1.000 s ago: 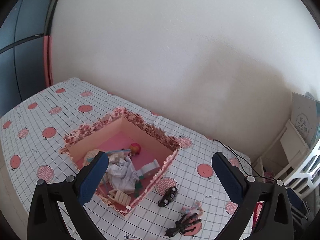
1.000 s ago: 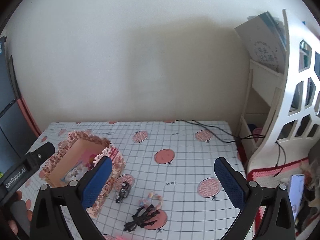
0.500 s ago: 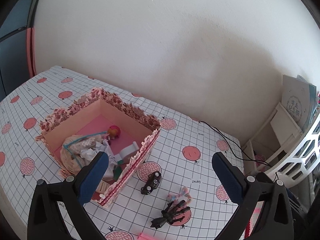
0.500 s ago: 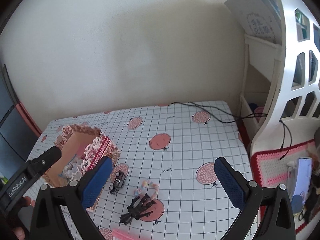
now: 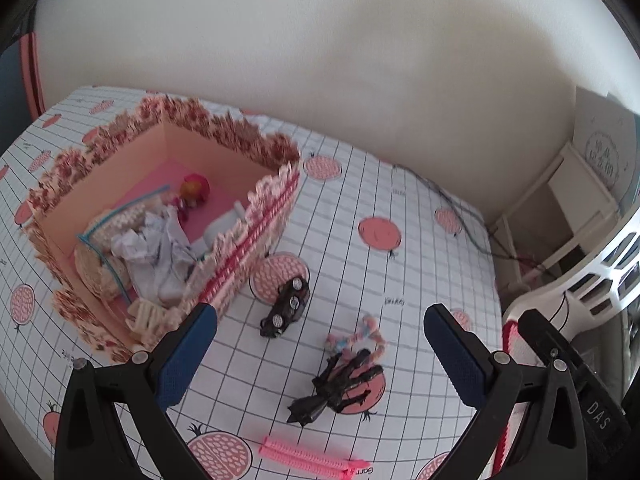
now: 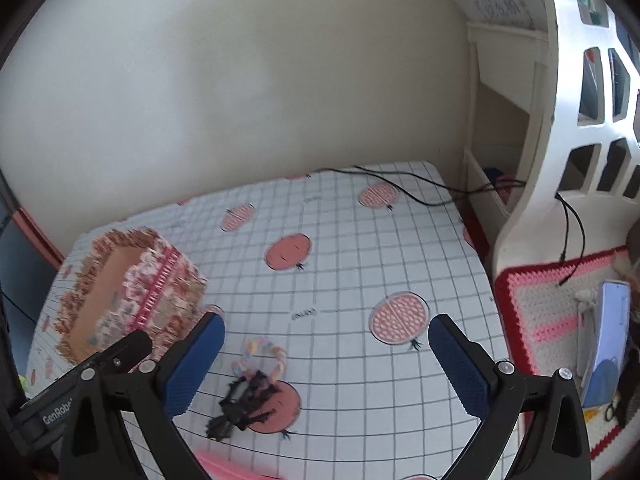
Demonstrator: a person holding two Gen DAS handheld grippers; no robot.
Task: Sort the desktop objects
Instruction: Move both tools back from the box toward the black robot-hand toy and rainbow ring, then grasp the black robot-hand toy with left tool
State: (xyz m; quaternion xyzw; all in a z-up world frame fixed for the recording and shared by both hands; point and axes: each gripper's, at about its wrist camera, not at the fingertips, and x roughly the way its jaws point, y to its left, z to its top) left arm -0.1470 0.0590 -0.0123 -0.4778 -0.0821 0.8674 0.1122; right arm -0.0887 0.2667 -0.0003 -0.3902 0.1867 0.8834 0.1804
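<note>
Both views have swung right since the earlier frames. Both grippers [image 5: 320,354] [image 6: 326,362] hang empty, jaws spread. Nearest lies a pink comb [image 5: 310,458], then black clip [image 5: 336,386], car [image 5: 286,308], box [image 5: 256,148]. We risk nudging the clip's neighbouring bracelet [image 5: 362,334].

Gridded table [image 5: 420,264] bears box [image 5: 256,236]; car [image 5: 286,309]; comb [image 5: 310,457].

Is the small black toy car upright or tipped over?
Tipped over: the toy car lies beside the box with its wheels facing up.
</note>
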